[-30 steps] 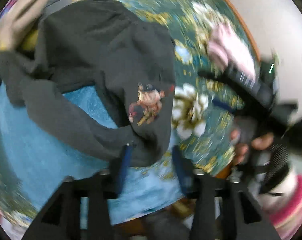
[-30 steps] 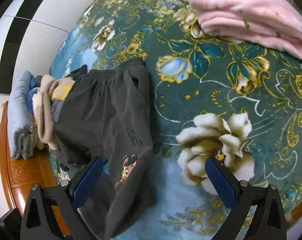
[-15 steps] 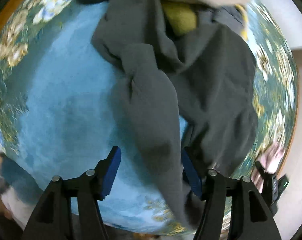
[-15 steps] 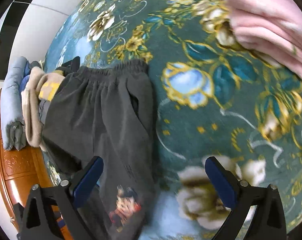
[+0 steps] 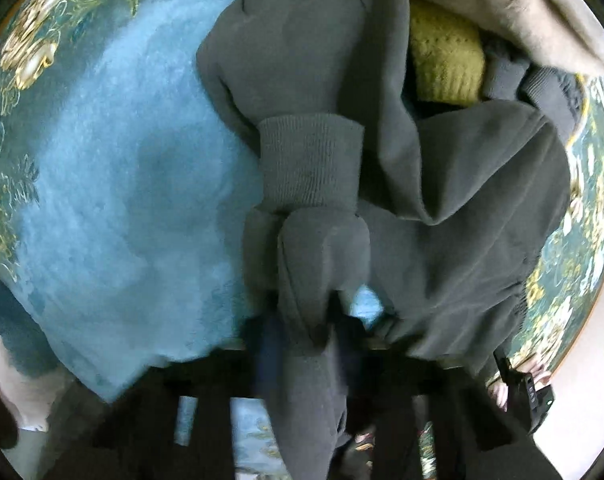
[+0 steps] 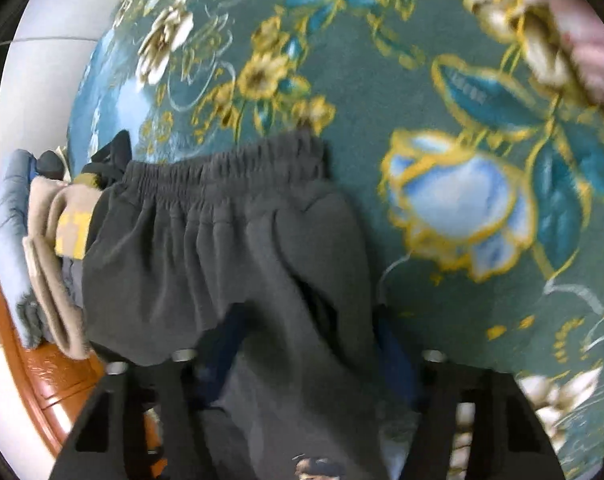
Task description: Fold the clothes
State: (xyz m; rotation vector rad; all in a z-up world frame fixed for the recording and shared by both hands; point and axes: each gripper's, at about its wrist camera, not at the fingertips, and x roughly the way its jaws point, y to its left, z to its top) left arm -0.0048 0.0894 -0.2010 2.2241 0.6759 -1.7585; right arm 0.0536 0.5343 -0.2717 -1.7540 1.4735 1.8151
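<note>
Left gripper (image 5: pixel 310 336) clamped on a bunched leg of the grey fleece pants (image 5: pixel 442 240), ribbed cuff (image 5: pixel 310 160) just ahead. Right gripper (image 6: pixel 302 344) pinches the pants (image 6: pixel 229 264) below the gathered elastic waistband (image 6: pixel 221 168). Pants lie on plush floral blanket (image 6: pixel 382 80).

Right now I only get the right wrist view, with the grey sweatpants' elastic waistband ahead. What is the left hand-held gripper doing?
Observer: The left hand-held gripper is shut on a bunched fold of the grey sweatpants.
Operator: I can't see a leg cuff from here. Can you?
Observer: Yes. A ribbed cuff rests on the grey fabric just ahead of that gripper.
</note>
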